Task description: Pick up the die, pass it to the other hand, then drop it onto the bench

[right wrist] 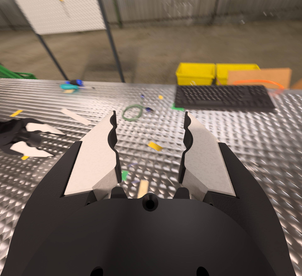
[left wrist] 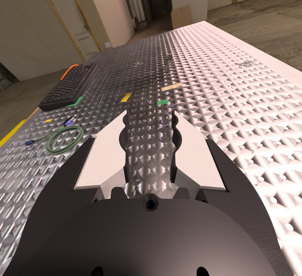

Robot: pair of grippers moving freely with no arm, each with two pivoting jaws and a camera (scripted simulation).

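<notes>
A small black die (left wrist: 169,57) with white pips sits on the patterned metal bench (left wrist: 228,121), far ahead of my left gripper (left wrist: 150,112). The left gripper is open and empty, hovering above the bench and pointing toward the die. My right gripper (right wrist: 149,112) is open and empty above the bench; the die does not show in the right wrist view. The left gripper also shows in the right wrist view (right wrist: 55,143) at the far left, jaws apart, low over the bench (right wrist: 245,170).
A black keyboard (left wrist: 68,86) with an orange cable lies at the left; it also shows in the right wrist view (right wrist: 223,98). A coiled green cable (left wrist: 63,139) lies near it. Tape scraps dot the bench. Yellow bins (right wrist: 196,73) and teal and blue tools (right wrist: 71,85) stand at the far edge.
</notes>
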